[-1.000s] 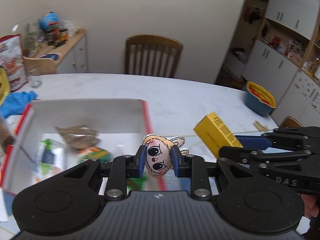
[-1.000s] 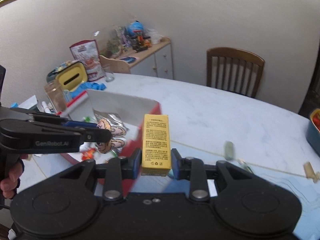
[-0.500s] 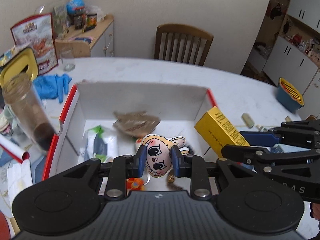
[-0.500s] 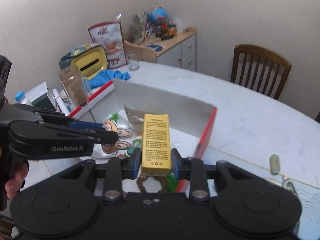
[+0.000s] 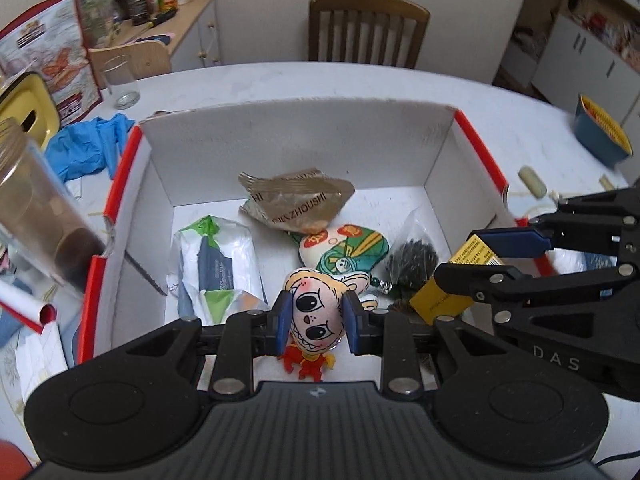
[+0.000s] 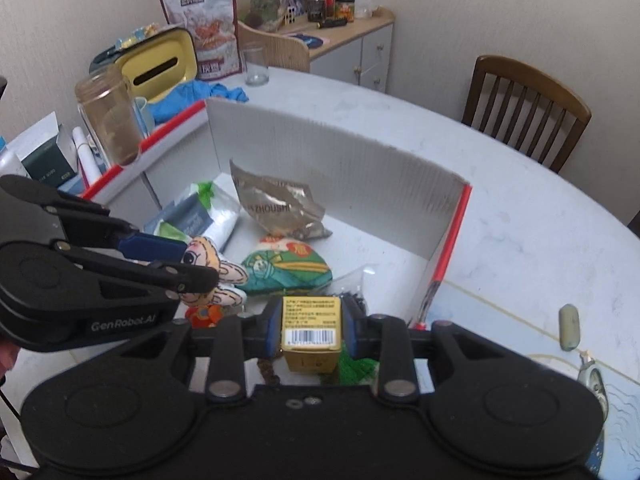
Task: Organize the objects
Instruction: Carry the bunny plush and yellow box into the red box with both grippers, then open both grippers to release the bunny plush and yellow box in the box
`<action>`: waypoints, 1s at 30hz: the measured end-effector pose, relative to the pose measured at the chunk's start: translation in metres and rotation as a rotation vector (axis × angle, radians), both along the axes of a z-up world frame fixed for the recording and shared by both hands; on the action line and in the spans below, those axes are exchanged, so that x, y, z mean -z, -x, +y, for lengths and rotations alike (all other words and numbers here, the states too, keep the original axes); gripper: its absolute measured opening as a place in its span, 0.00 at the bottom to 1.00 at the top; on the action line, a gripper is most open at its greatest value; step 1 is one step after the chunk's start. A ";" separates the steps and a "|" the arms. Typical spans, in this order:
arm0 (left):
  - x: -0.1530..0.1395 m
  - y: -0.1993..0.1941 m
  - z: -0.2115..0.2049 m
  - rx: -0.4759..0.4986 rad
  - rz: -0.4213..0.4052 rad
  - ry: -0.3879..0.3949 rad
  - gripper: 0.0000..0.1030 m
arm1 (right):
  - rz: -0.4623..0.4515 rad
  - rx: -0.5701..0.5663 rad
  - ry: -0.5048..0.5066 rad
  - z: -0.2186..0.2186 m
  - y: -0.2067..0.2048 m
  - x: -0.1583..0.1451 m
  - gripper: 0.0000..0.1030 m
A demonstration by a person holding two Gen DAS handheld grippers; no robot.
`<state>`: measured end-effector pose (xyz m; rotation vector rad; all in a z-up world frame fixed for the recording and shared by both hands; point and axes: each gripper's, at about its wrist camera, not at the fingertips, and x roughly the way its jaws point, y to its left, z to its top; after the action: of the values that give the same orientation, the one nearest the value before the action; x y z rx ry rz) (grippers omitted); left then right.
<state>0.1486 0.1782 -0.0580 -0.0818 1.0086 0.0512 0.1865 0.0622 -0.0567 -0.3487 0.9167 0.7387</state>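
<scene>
My left gripper [image 5: 316, 322] is shut on a small cartoon plush doll [image 5: 318, 316] and holds it over the near part of the white box with red edges [image 5: 304, 136]. My right gripper [image 6: 310, 330] is shut on a yellow carton [image 6: 312, 332], tilted down into the same box [image 6: 336, 156]. The carton also shows in the left wrist view [image 5: 448, 292], right of the doll. The doll shows in the right wrist view [image 6: 216, 270]. In the box lie a brown foil packet [image 5: 296, 204], a green pouch [image 5: 344, 250], a white-green packet [image 5: 216, 264] and a dark bag [image 5: 412, 260].
A glass jar [image 5: 36, 208], blue gloves [image 5: 88, 148], a drinking glass [image 5: 120, 82] and a snack bag [image 5: 52, 64] stand left of the box. A blue bowl [image 5: 600, 132] sits at the right. A wooden chair [image 5: 366, 32] stands behind the table.
Both grippers have moved from beside the box to over it and tipped downward. The doll and the carton now hang inside the box opening.
</scene>
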 end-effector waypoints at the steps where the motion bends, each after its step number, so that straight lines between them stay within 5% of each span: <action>1: 0.002 -0.002 -0.001 0.007 0.007 -0.005 0.25 | 0.005 0.001 0.005 0.001 -0.001 0.002 0.28; 16: 0.022 -0.012 0.000 0.046 0.103 -0.003 0.28 | 0.047 -0.032 -0.007 0.007 -0.003 0.009 0.31; 19: 0.022 -0.011 0.000 0.042 0.108 -0.004 0.34 | 0.048 -0.035 -0.015 0.005 -0.001 0.007 0.33; 22: 0.022 -0.007 -0.001 0.034 0.100 -0.017 0.55 | 0.049 -0.034 -0.033 0.000 0.000 0.003 0.34; 30: 0.009 0.004 -0.002 0.019 0.055 -0.018 0.57 | 0.049 -0.013 -0.103 -0.022 0.004 -0.015 0.38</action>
<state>0.1444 0.1759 -0.0669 -0.0547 1.0633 0.0458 0.1821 0.0406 -0.0414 -0.2470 0.9192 0.8061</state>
